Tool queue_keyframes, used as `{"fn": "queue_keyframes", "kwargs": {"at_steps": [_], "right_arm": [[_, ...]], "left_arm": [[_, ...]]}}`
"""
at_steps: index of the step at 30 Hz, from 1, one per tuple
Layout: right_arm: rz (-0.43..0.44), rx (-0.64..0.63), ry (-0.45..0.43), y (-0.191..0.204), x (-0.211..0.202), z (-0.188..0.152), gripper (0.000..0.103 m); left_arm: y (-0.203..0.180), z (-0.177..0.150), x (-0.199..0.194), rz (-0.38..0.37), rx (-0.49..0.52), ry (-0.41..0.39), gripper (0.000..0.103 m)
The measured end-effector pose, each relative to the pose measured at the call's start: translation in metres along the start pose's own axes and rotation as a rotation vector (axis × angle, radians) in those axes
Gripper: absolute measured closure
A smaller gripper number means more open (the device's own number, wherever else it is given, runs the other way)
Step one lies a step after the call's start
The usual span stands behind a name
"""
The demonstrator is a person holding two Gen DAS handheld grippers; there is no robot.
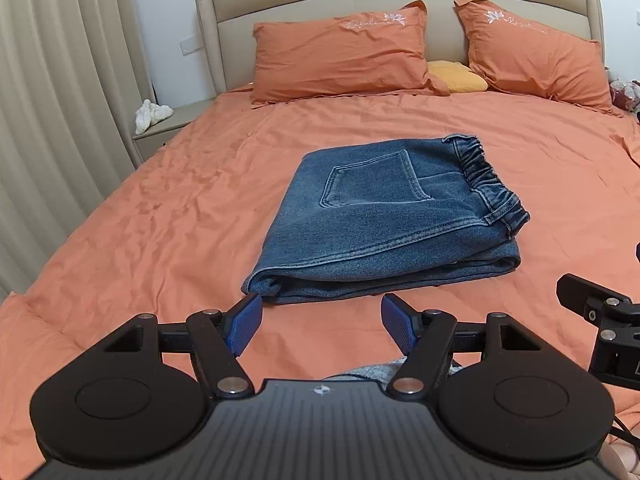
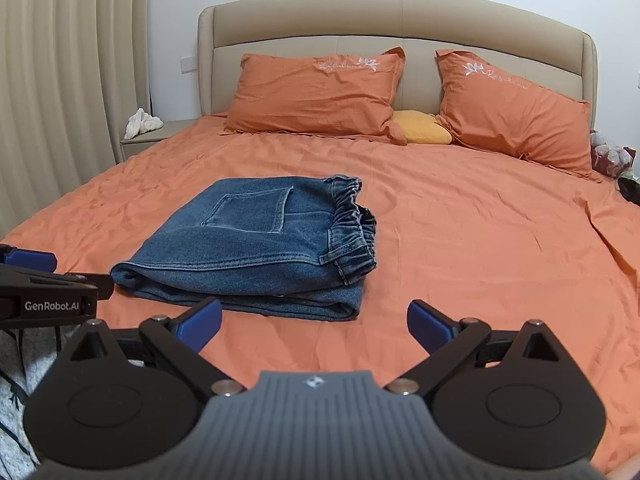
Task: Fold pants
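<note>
Left gripper (image 1: 322,322) and right gripper (image 2: 314,326) both gape wide with nothing between their blue pads, held apart from the folded pants (image 1: 384,220), which lie just beyond on the orange bedsheet (image 1: 160,208), 2 pillows (image 1: 340,56) behind

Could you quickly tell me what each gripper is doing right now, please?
Left gripper: open, holding nothing, just short of the folded jeans.
Right gripper: open, holding nothing, also clear of the jeans.

Pants (image 1: 384,216) seen in blue denim, paler stitching. Sheet (image 1: 160,216) and pillows (image 1: 340,56) coloured orange, white flower embroidery noted. Small cushion (image 1: 458,76) yellow. Headboard (image 2: 400,20) beige. Gripper pads (image 2: 200,324) blue.
</note>
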State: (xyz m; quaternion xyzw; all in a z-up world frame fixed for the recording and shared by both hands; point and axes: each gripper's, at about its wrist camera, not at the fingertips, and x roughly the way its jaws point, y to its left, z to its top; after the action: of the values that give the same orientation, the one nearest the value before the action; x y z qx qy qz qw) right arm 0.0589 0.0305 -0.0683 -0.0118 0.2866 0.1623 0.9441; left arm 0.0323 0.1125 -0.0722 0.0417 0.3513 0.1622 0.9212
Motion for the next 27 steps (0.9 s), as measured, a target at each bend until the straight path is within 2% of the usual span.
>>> {"fn": "queue_keyframes", "kwargs": {"at_steps": [27], "right_arm": [[-0.010,-0.006,-0.018,-0.0048,-0.0068,-0.0009,0.008]], "left_arm": [[-0.0030,-0.0003,-0.0011,0.001,0.005,0.000,0.023]]}}
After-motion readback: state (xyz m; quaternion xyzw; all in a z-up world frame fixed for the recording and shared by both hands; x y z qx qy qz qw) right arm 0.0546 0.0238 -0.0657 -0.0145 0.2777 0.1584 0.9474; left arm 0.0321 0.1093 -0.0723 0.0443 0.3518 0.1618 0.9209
